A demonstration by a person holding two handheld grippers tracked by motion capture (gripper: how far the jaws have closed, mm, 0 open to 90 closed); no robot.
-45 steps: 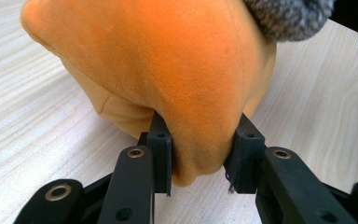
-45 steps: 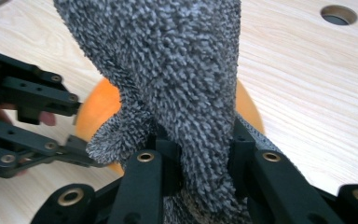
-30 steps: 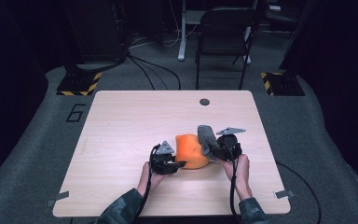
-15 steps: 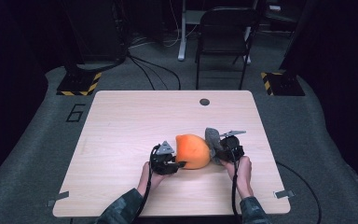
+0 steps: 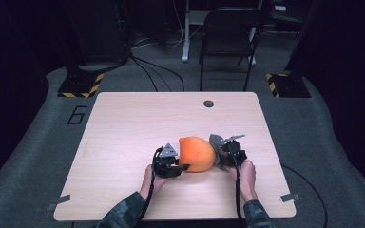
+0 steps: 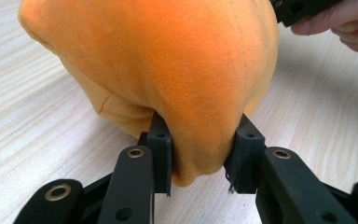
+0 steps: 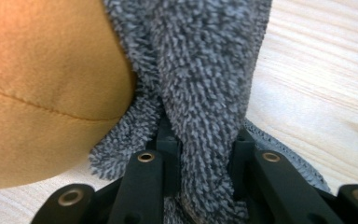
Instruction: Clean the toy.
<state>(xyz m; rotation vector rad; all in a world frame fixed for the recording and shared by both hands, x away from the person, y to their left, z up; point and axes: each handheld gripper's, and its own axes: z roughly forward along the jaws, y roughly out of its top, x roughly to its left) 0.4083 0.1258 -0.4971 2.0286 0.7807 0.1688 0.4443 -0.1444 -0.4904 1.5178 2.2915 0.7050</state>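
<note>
Now you're pinching the orange fleece hat (image 6: 168,70) in your left gripper (image 6: 200,154), clamping its grey fuzzy lining (image 7: 205,93) in your right gripper (image 7: 203,158), hat resting mid-front on the wooden table (image 5: 123,123) between both hands.

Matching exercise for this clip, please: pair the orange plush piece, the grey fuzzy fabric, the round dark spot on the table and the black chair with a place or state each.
1 orange plush piece
2 grey fuzzy fabric
3 round dark spot
4 black chair

a on the floor beyond the table
b pinched by the right gripper
c near the table's far edge
d pinched by the left gripper

1-d, 2-b, 3-c, 4-a
</note>
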